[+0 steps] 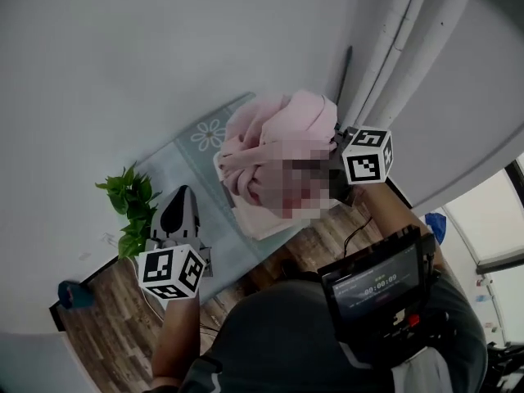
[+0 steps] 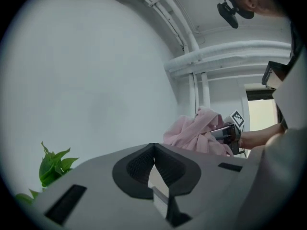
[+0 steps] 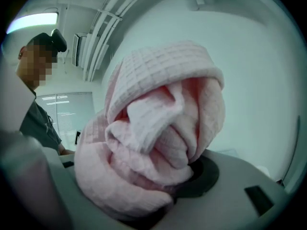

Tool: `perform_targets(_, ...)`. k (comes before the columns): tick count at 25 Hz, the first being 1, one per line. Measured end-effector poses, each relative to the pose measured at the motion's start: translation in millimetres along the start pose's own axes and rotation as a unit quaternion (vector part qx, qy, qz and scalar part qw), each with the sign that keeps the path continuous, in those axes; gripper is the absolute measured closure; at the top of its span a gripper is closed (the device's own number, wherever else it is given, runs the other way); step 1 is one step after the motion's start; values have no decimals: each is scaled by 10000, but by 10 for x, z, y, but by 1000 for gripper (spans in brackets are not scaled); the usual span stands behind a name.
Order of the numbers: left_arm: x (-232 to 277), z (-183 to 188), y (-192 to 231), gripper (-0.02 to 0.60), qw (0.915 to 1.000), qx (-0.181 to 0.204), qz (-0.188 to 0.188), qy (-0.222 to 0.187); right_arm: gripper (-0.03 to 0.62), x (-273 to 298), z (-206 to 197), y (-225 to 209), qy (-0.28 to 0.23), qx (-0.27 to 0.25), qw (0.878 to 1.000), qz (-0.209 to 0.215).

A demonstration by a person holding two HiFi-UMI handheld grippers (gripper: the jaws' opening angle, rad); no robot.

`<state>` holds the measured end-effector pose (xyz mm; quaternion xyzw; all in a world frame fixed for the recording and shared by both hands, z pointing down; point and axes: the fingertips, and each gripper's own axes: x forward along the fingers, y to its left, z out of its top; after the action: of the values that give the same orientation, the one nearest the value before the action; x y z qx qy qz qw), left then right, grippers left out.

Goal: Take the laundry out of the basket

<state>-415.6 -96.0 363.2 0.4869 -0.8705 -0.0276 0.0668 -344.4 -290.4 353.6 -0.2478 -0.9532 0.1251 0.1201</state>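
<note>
A bundle of pink waffle-knit laundry hangs lifted in the air, and my right gripper is shut on it from the right. In the right gripper view the pink cloth fills the jaws and hides the pads. Below the bundle shows a pale basket; the cloth covers its inside. My left gripper hovers lower left, apart from the laundry, its tips together and holding nothing. From the left gripper view its pads meet at the tip, with the pink laundry and the right gripper beyond.
A teal mat with a flower print lies under the basket on wooden floor. A green potted plant stands left of my left gripper. White pipes run along the wall behind. A screen device sits on the person's chest.
</note>
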Motion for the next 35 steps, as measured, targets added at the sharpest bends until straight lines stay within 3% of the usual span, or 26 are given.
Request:
perform_targets(6,-53,280,-243,572,9983,111,-505,-279,312,-433,467,365,-731,-32,9948,-710)
perform_targets(13,-24,400,-844,572,9878,109,-1498,-402,310,-1232,714,730,-1472,-27,9739,-1730)
perform_targets(19,-135,540,-1800,572,9769,263,-2091,-346,310,-2392,809,1100,-1964,-109,9503,-2411)
perform_targets(27,118,443,-2201,572,9627,157,-2670,-400,310,-2855,578,1004,-2119,-207,9225,-3220)
perform_targets(35,131,264,-3469,572,9502,276,-3099,-188,310,-3970,101,1046,-2095,-183,8898,-4049)
